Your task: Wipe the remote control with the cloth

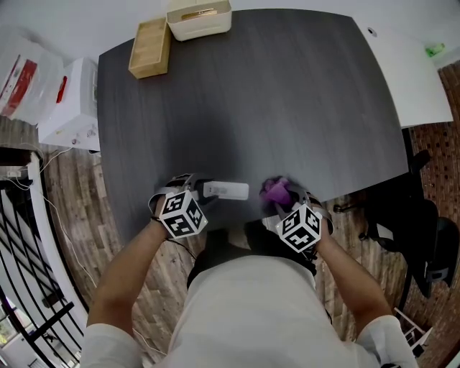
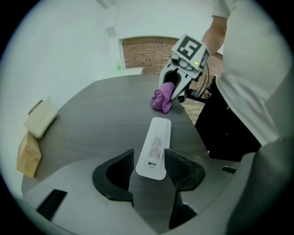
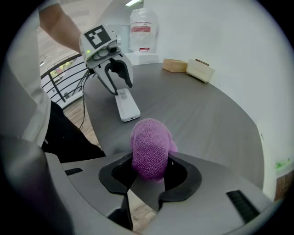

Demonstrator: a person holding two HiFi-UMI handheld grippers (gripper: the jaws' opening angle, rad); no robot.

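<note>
Shirt point(image 1: 244, 309) and both forearms fill the bottom of the head view. Both grippers sit just past them, at the near edge of the dark table point(image 1: 287, 93).

Left gripper point(image 1: 203, 191): jaws clamped on the near end of the white remote control point(image 1: 227, 190). The left gripper view shows the pads pressing both long sides. The remote's label side faces up and the rest sticks out across the table toward the other gripper. The free end looks to rest on the tabletop, but I can't be sure.

Right gripper point(image 1: 279, 195): jaws pinching a bunched purple cloth point(image 1: 274, 190), with the wad bulging out ahead of the pads. The cloth is just beside the remote's free end. There is a small gap and no contact in any view.

Far edge of the table: wooden box point(image 1: 149, 47) and white tray point(image 1: 199, 18), touching at a corner, well apart from the work. White carton point(image 1: 72, 104) sits off the table to the left.

Step, as a judgement: grasps done on both items, cloth on approach, wiping not yet started.

Next move needs:
- The cloth wad lowered onto the remote's upper face at the free end, then dragged along its length toward the left jaws.
- The left grip held firm, since it pinches only one end and a hard press could pivot the remote.
- Light pressure, with the strokes stopped short of the left pads.
</note>
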